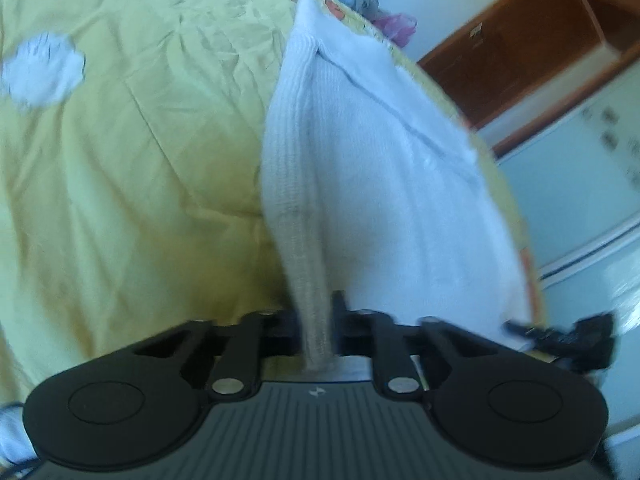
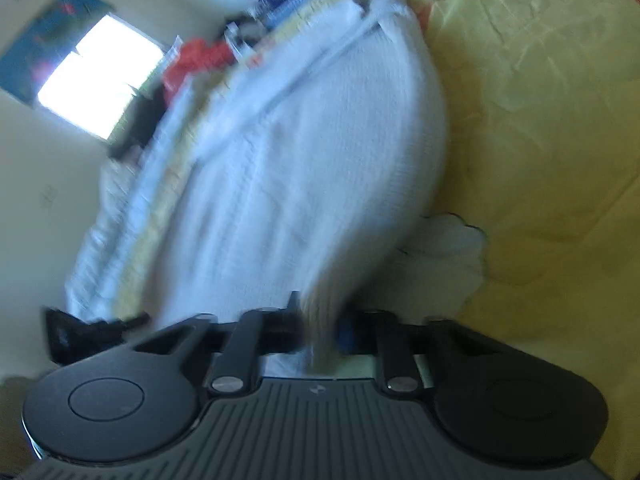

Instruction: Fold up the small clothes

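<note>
Black tongs [image 1: 316, 320] pinch ribbed white sock [image 1: 360, 160].

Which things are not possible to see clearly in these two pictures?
- Left wrist view: white garment kind unclear; blurred, its lower right corner behind the right gripper.
- Right wrist view: left gripper smeared by motion blur.
- Both views: the pads gripping the cloth are hidden by it.
- Clothes pile: too blurred to tell items.
</note>
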A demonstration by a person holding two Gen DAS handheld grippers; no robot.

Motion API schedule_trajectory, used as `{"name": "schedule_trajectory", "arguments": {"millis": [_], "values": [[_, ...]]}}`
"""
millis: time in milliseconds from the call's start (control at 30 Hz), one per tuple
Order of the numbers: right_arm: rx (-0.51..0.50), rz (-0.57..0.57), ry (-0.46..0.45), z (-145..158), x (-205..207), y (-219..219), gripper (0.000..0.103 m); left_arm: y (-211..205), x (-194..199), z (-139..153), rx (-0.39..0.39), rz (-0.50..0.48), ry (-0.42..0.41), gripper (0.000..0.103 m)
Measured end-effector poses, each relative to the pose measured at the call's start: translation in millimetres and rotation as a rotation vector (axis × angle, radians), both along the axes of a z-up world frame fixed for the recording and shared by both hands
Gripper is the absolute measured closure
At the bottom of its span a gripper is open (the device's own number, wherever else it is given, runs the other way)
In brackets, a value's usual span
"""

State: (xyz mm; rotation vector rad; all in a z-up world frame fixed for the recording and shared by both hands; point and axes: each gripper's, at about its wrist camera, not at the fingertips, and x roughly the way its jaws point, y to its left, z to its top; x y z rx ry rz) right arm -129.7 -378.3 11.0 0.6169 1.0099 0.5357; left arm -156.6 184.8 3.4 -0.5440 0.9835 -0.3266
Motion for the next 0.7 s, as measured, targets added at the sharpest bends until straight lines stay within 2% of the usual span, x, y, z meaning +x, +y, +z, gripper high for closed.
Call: {"name": "schedule_trajectory", "arguments": {"millis": [100, 200, 367, 467, 567, 700], "values": [[-0.004, 0.008, -0.035, 4.5, -5.3, -6.3, 0.084, 1.2, 2.3, 8.1, 0.030, -0.019, -0.020, 0.092], [0.044, -0.007, -0.061, 9.8, -7.9, -14.6, 0.084, 7.2, 5.9, 25.7, -0.004, -0.029, -0.079, 0.092], [0.160, -0.021, -0.175, 33.0, 5.3, -20.9, 0.084, 8.9, 39.6, 61.7, -0.048, -0.027, -0.210, 0.092], [0.223, -0.051, -0.238, 45.3, 34.3, -26.0, 0.084, 5.3, 79.0, 71.7, -0.057, -0.005, -0.251, 0.092], [0.278, -0.082, -0.284, 57.6, 78.1, -33.6, 0.084, 2.2, 134.2, 81.6, -0.057, 0.031, -0.281, 0.092], [0.279, -0.105, -0.324, 75.6, 162.4, -38.8, 0.084, -3.7, 219.9, 95.9, -0.011, 0.075, -0.313, 0.092]]}}
